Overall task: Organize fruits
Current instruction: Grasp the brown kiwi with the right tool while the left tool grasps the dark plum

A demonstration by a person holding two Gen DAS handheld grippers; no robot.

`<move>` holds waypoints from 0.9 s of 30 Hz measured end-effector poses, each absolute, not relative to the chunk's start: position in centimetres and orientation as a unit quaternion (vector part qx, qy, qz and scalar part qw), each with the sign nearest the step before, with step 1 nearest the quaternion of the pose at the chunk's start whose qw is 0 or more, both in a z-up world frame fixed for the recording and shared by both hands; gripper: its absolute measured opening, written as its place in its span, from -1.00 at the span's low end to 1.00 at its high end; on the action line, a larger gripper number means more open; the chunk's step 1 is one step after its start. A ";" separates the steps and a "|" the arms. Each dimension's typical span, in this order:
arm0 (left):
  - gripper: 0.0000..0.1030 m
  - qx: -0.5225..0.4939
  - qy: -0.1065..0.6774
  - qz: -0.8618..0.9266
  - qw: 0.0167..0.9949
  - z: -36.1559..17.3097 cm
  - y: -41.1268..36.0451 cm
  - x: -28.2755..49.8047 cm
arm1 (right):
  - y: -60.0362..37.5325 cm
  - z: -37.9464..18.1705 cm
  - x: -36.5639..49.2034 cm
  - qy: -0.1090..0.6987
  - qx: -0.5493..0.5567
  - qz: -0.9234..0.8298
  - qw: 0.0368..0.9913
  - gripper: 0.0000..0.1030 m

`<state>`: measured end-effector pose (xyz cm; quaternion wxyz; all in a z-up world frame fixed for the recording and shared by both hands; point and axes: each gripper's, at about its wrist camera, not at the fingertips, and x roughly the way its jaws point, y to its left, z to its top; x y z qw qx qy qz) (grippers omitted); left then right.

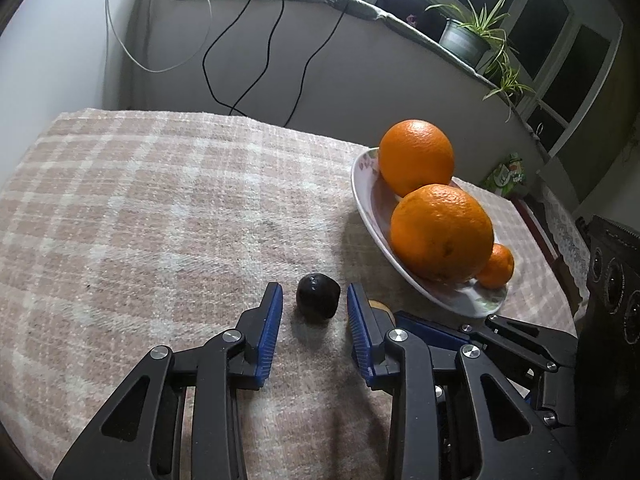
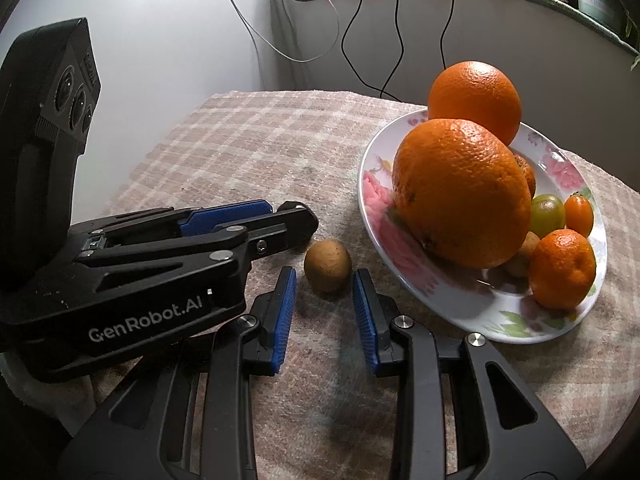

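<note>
left gripper (image 1: 315, 304): fingers spread round the plum (image 1: 318, 297), not pinching; it could roll off
right gripper (image 2: 325, 300): spread, brown fruit (image 2: 327, 265) at 12 o'clock; may nudge it into plate (image 2: 472, 312)

Home living room: checked cloth (image 1: 160, 208) on table, potted plants (image 1: 472, 36) on windowsill, floral fruit plate (image 2: 560, 168).

Behind the big orange (image 2: 462, 194) on the plate (image 2: 472, 316), another small orange (image 2: 526, 172) is mostly hidden.

One readable mark — "GenRobot.AI" in pale letters — stands on the left gripper (image 2: 298, 216) body.
</note>
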<state>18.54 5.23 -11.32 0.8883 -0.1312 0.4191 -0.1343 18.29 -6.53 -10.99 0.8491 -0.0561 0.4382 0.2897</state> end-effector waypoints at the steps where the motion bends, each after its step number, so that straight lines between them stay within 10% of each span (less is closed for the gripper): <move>1: -0.39 -0.131 0.420 -0.134 0.888 -11.4 5.2 18.6 | -6.5 -11.1 18.4 0.440 -0.055 0.289 0.849 -0.40; 27: -0.59 -0.134 0.405 -0.123 0.896 -10.7 5.8 17.4 | -6.3 -10.7 18.3 0.437 -0.053 0.299 0.847 -0.49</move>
